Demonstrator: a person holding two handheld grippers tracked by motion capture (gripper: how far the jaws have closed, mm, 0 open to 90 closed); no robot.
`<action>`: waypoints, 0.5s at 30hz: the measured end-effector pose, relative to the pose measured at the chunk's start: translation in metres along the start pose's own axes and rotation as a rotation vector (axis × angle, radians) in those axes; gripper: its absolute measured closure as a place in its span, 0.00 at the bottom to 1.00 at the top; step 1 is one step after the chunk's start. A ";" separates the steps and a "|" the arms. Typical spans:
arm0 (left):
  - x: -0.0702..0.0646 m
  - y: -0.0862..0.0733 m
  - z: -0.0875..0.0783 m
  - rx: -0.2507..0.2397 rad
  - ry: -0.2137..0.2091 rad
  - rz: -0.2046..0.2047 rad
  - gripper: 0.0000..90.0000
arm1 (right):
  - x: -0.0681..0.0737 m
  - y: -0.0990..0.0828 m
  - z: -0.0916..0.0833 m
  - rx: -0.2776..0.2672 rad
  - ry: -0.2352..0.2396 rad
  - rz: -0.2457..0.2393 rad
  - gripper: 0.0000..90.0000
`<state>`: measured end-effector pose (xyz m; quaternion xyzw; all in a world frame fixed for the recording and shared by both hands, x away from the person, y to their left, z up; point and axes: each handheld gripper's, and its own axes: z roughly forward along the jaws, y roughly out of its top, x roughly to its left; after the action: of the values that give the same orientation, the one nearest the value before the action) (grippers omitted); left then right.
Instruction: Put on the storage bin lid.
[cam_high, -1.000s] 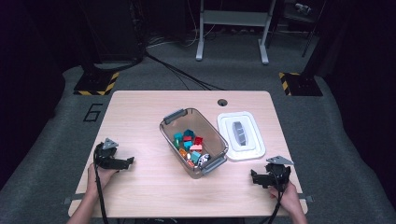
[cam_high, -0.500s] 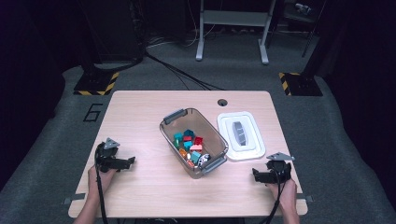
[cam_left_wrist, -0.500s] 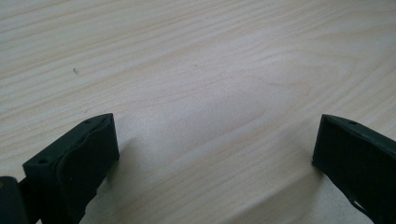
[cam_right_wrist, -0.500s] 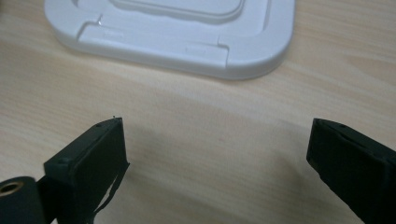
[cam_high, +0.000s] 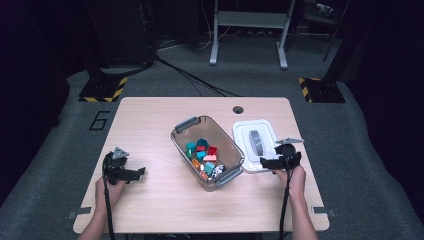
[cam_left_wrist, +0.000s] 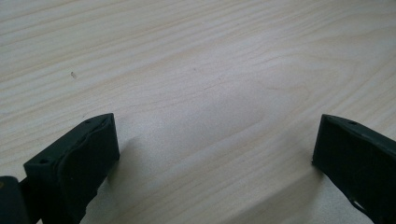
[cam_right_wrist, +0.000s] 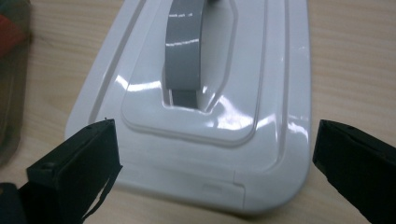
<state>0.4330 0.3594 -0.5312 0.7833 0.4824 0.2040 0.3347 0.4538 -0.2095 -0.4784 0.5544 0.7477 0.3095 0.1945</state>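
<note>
A clear plastic bin (cam_high: 207, 150) with grey latches sits mid-table and holds several coloured toy pieces. To its right lies its white lid (cam_high: 254, 145) with a grey handle (cam_right_wrist: 184, 44), flat on the table. My right gripper (cam_high: 270, 162) is open at the lid's near edge; in the right gripper view its jaws straddle the lid (cam_right_wrist: 210, 116), nothing between them pinched. My left gripper (cam_high: 136, 173) is open over bare wood at the table's left front, jaws wide apart above the tabletop (cam_left_wrist: 201, 93).
The wooden table (cam_high: 150, 120) has a round cable hole (cam_high: 238, 109) near its far edge. The bin's edge (cam_right_wrist: 11, 70) shows at the left of the right gripper view. Dark floor, cables and a metal stand lie beyond the table.
My right gripper has moved forward and left from the table's front right up to the lid's near edge. The left gripper has barely shifted.
</note>
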 end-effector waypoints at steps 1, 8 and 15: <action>0.000 0.000 0.000 0.002 0.000 0.001 0.00 | 0.002 0.005 0.000 -0.002 0.003 0.010 0.00; 0.000 0.000 0.000 0.002 0.000 0.002 0.01 | 0.005 0.028 0.011 -0.014 -0.012 0.017 0.07; 0.000 0.000 0.000 0.001 0.002 -0.001 0.01 | 0.007 0.040 0.031 0.002 -0.022 -0.008 0.28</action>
<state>0.4325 0.3591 -0.5310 0.7831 0.4833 0.2043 0.3338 0.4996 -0.1873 -0.4733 0.5553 0.7479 0.3016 0.2033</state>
